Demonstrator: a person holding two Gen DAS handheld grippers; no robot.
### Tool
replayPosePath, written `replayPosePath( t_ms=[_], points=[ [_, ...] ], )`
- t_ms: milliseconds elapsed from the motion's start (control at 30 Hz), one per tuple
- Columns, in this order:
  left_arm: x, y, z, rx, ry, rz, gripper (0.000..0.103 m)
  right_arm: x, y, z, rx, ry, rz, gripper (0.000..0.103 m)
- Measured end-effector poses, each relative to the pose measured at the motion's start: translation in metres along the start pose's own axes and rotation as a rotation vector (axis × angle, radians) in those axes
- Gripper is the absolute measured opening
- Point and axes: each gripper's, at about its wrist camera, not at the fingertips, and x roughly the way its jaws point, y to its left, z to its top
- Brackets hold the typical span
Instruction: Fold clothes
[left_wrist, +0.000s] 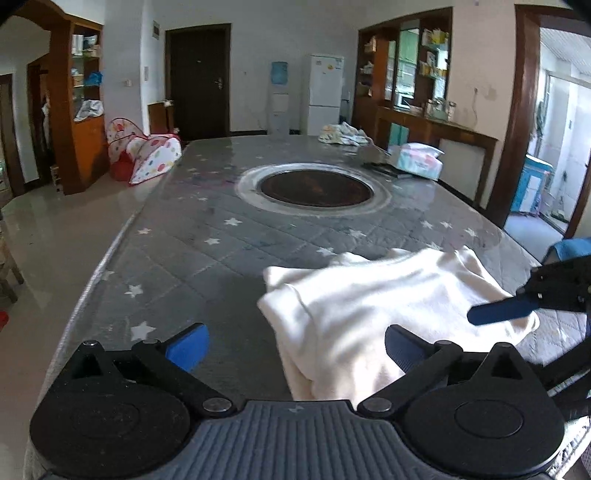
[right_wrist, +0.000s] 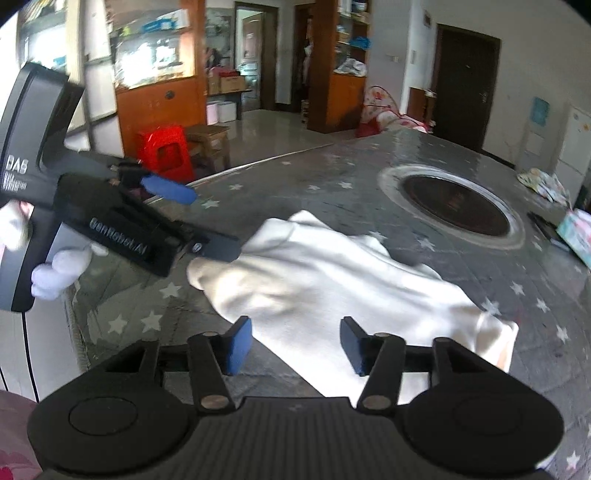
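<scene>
A: Where the left wrist view is taken first, the left gripper (left_wrist: 293, 345) is seen spread to its widest, nothing clamped; the white garment (left_wrist: 373, 317) lies partly between its pads but is not pressed by them. The garment is bunched on the table (left_wrist: 207, 236) near its near right corner, well short of the round inset (left_wrist: 316, 188).

B: Risk noted there?

A: A loose fold could be dragged open if the blue pad (left_wrist: 400, 349) resting by the cloth is pulled away carelessly. The right gripper (left_wrist: 498, 312) is seen hovering over the garment's right part; a snag on its finger is judged possible.

B: And the right wrist view?

A: The right gripper (right_wrist: 295, 345) is seen part open, holding nothing, the garment (right_wrist: 332, 280) lying below and beyond its pads. The left gripper (right_wrist: 199, 225) is held by a gloved hand (right_wrist: 61, 271) at the cloth's far left corner, which appears lifted and rumpled.

B: Consequence?

A: If that corner is left rumpled, an uneven fold is likely. Cloth near the table's near edge might also slide off if tugged.
</scene>
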Motion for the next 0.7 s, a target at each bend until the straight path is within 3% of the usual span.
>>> replayPosePath(
  t_ms=[400, 633, 700],
  points=[
    [0.003, 0.045, 0.004, -0.164, 0.032, 0.089, 0.103, 0.028, 0.048, 0.015, -0.189, 0.023, 0.022, 0.054],
    [0.01, 0.064, 0.002, -0.335, 0.092, 0.021, 0.103, 0.05, 0.072, 0.019, -0.303, 0.027, -0.002, 0.053],
    [0.011, 0.066, 0.002, -0.361, 0.101, 0.008, 0.103, 0.057, 0.077, 0.019, -0.329, 0.027, -0.025, 0.045]
  ],
)
